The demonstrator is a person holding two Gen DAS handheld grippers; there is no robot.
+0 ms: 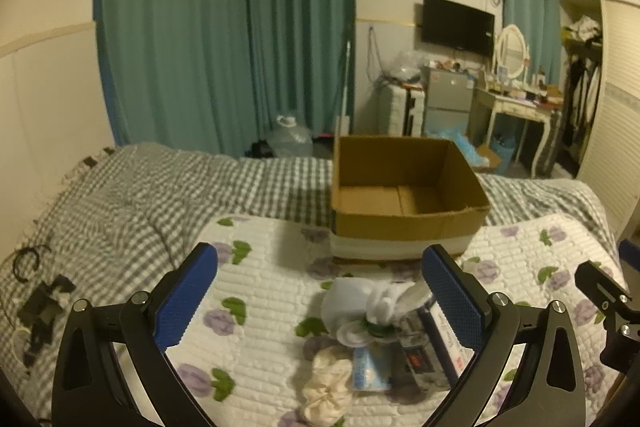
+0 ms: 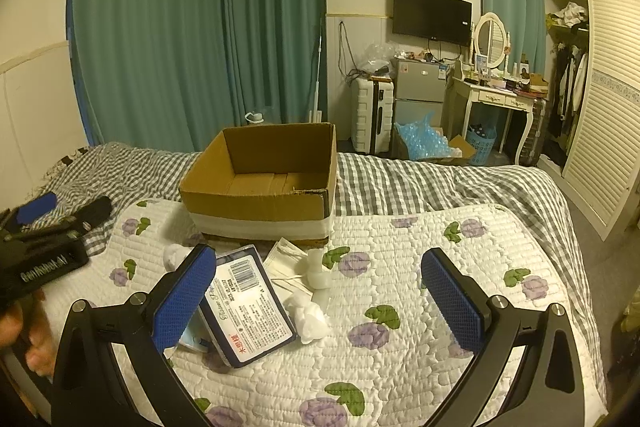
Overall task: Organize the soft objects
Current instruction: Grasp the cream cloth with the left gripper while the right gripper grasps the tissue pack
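We count one cardboard box [image 2: 256,187], open at the top, on the bed. In front of it we count one dark tissue pack [image 2: 250,307], one small blue packet [image 1: 370,367] and one cream scrunchie [image 1: 326,389]. The white soft pieces [image 2: 308,315] number perhaps four, though they overlap and we cannot separate them cleanly. We count two grippers: left gripper [image 1: 320,303], right gripper [image 2: 318,301].

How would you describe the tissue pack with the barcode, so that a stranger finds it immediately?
On the bed, look at the white quilt with purple flowers, just in front of the open cardboard box. There, among white crumpled soft items, lies the tissue pack: flat, rectangular, dark-edged, with a white label and barcode facing up, the only printed item there.
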